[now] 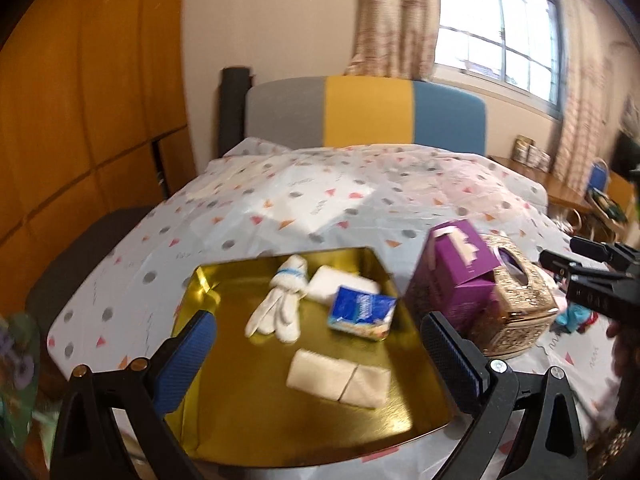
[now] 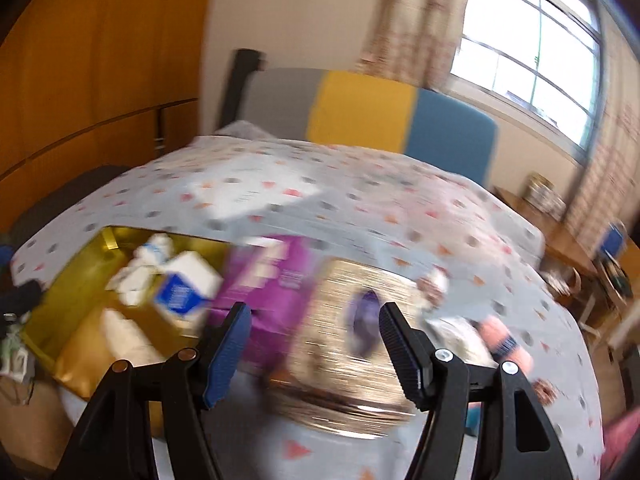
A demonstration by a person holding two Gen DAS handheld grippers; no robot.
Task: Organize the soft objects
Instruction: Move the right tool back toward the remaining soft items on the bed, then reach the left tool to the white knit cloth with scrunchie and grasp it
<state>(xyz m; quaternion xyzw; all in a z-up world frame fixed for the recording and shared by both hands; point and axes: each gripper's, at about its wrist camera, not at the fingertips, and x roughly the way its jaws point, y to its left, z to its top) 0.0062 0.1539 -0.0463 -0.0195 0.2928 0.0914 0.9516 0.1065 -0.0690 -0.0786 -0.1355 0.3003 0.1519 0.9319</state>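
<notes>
Though right view blurs, both grippers [image 1: 320,344] [image 2: 316,340] gape, empty; pink roll [image 2: 506,342] half-hidden.

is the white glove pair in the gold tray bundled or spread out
Bundled: the white glove pair lies in the gold tray, cinched by a blue band near its top.

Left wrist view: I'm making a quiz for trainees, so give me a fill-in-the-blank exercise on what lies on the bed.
The white socks lie in the ____ tray.
The box beside the tray is ____.
The blue-and-white packet lies ____ the tray.
The left tongs hold ____.

Missing words: gold; purple; inside; nothing
</notes>
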